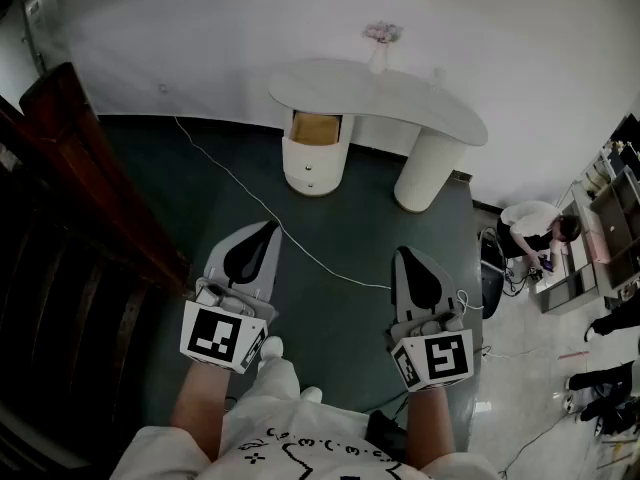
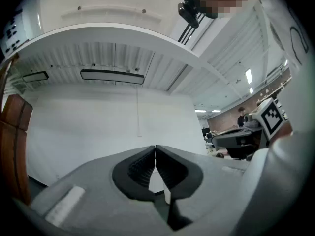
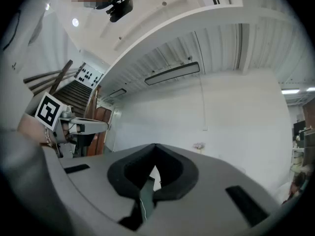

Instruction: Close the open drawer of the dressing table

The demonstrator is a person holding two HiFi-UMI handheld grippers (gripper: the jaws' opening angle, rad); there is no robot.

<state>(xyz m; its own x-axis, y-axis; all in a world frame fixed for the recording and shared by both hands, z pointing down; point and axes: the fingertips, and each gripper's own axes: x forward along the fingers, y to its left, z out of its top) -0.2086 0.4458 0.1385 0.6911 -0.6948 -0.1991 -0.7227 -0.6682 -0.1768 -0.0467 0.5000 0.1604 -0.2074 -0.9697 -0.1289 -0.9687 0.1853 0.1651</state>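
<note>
A white kidney-shaped dressing table [image 1: 400,103] stands against the far wall. Its left round pedestal has an open upper drawer [image 1: 316,128] with a tan inside, and a shut drawer front below. My left gripper [image 1: 268,230] and right gripper [image 1: 408,256] hover side by side over the dark floor, well short of the table, both pointing toward it. Each has its jaws shut with nothing between them. In the left gripper view the left gripper [image 2: 155,148] tips meet; in the right gripper view the right gripper [image 3: 155,146] tips meet too.
A vase of flowers [image 1: 381,40] stands on the tabletop. A white cable [image 1: 300,243] runs across the dark floor between wall and grippers. A dark wooden staircase [image 1: 70,228] fills the left. A person [image 1: 535,230] crouches at the right by shelving.
</note>
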